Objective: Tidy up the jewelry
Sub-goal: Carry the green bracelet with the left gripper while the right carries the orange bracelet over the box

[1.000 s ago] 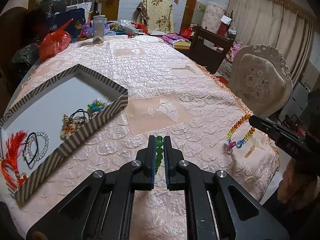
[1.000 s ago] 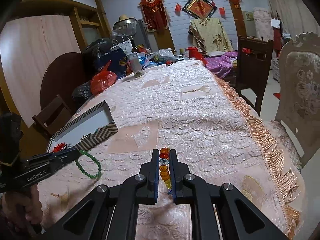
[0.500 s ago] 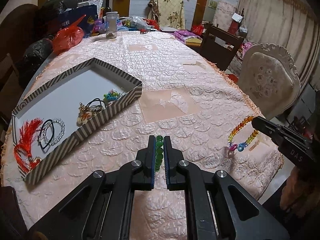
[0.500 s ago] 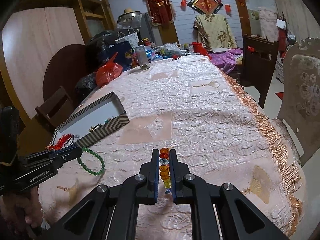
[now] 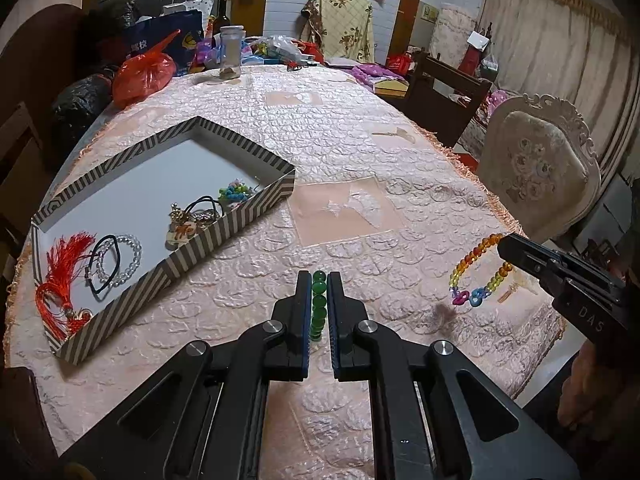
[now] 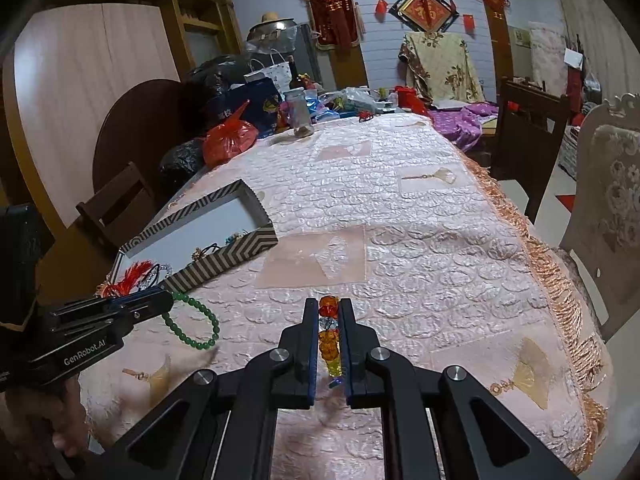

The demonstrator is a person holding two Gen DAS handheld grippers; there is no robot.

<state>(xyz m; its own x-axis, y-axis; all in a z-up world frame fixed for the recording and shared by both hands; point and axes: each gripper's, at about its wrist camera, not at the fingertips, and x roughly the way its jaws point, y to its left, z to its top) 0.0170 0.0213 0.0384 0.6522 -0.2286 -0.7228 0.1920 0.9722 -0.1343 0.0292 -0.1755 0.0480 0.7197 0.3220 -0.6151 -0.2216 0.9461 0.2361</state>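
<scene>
My left gripper (image 5: 319, 280) is shut on a green bead bracelet (image 5: 319, 304), which hangs in a loop in the right wrist view (image 6: 196, 324), above the tablecloth. My right gripper (image 6: 329, 308) is shut on a rainbow bead bracelet (image 6: 329, 344), seen dangling in the left wrist view (image 5: 478, 272). A striped shallow box (image 5: 224, 228) lies on the table to the left, holding a red tassel (image 5: 60, 276), a clear bead bracelet (image 5: 124, 256), black hair ties, a charm and small coloured beads (image 5: 234, 192).
The table wears a pink quilted cloth (image 5: 360, 152) with a fringed edge. At its far end stand a glass jar (image 5: 231, 56), a red bag (image 5: 144, 72) and other clutter. A carved chair (image 5: 536, 168) stands at the right side.
Both grippers have risen and pulled back, still holding their bracelets. The box shows more fully from above in the left wrist view.
</scene>
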